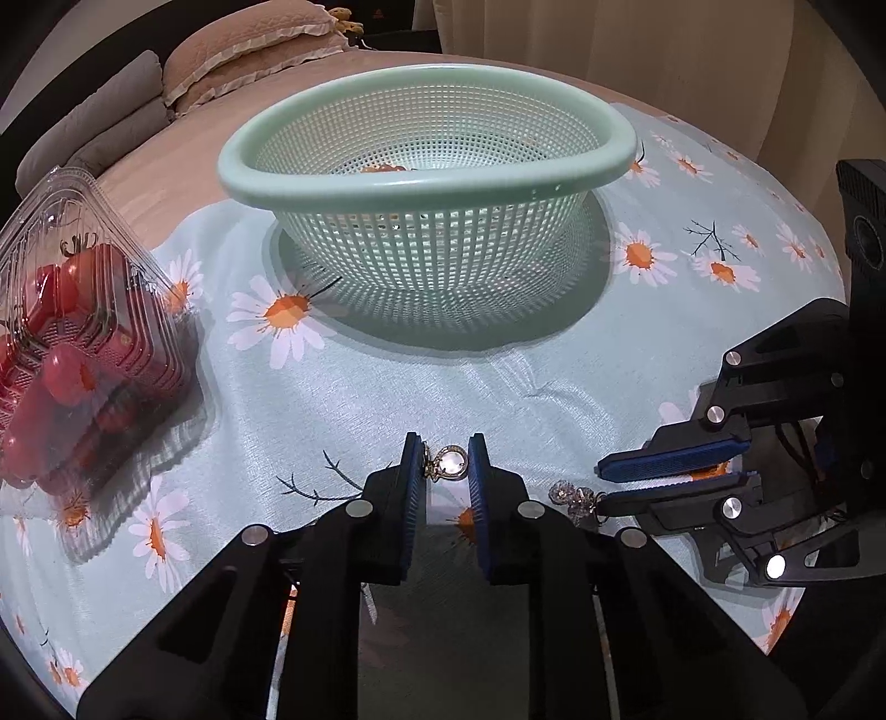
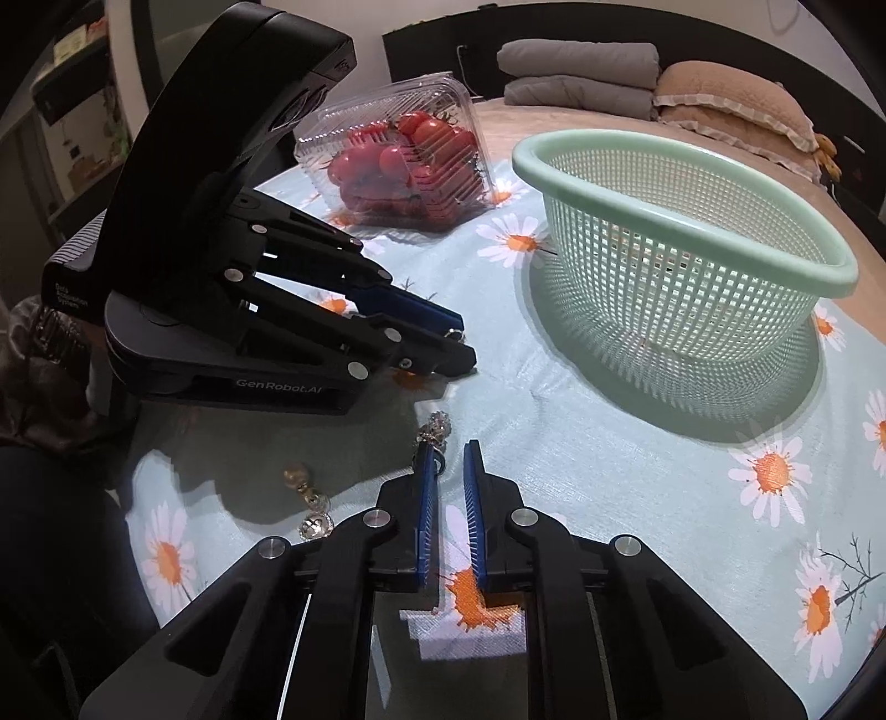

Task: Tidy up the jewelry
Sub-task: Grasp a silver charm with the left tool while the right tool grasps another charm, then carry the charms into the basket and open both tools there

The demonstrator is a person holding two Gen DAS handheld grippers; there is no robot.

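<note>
left gripper (image 1: 446, 459) angled down, jaws narrowed, pads at an earring's sides, right gripper (image 2: 447, 459) just beside it, tilted down, jaws nearly shut at earring hook

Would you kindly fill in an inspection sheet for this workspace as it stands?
Surface: daisy-print cloth over a table, slightly wrinkled.
Job's things: round pendant between the left pads; crystal earring at the right fingertips; beaded earring loose on the cloth; green basket upright.
Clutter: clear clamshell of tomatoes.
Grippers: left gripper closed on the pendant; right gripper shut on the crystal earring.
Cables: nothing seen.
Surroundings: bed with pillows and folded blankets.
</note>
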